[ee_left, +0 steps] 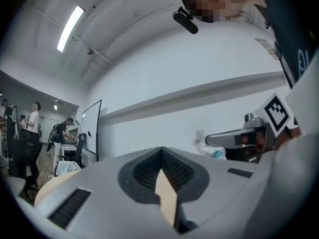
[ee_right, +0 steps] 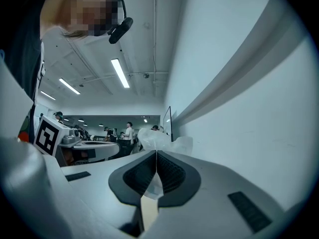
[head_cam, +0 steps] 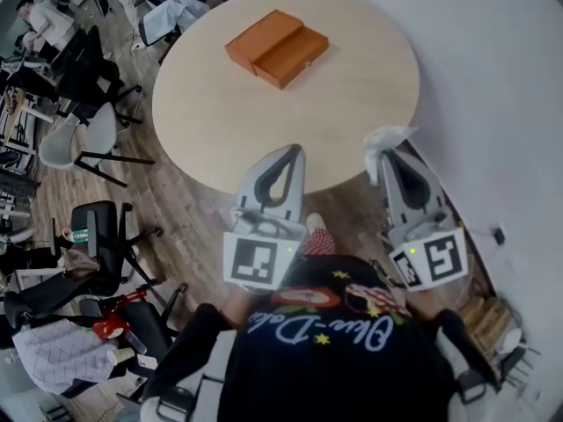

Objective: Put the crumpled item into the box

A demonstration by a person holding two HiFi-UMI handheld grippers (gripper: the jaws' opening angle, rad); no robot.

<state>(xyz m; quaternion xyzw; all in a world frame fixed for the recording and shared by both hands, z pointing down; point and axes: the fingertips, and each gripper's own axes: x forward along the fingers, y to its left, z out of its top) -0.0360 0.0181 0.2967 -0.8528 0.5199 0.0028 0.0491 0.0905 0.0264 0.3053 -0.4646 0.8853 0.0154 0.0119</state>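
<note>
**Clamping one crumpled wad at the table's near edge**

Two grippers sit closest to the person, one in each hand. The left gripper (head_cam: 294, 150) has its jaws pressed together with nothing between them. The right gripper (head_cam: 391, 154) pinches the single crumpled wad (head_cam: 385, 139), white and partly see-through. The wad pokes past the jaw tips toward the table and fans sideways (longer across the jaws than along them). Beyond lies one round table (head_cam: 352, 95), and on its far part one orange box (head_cam: 277, 47), well apart from the wad.

Bright, even light comes from ceiling strip lamps (ee_right: 119, 72); the counter (head_cam: 352, 104) carries only faint shadow. Around the counter the head view bows outward; both gripper views darken at their rounded corners.
</note>
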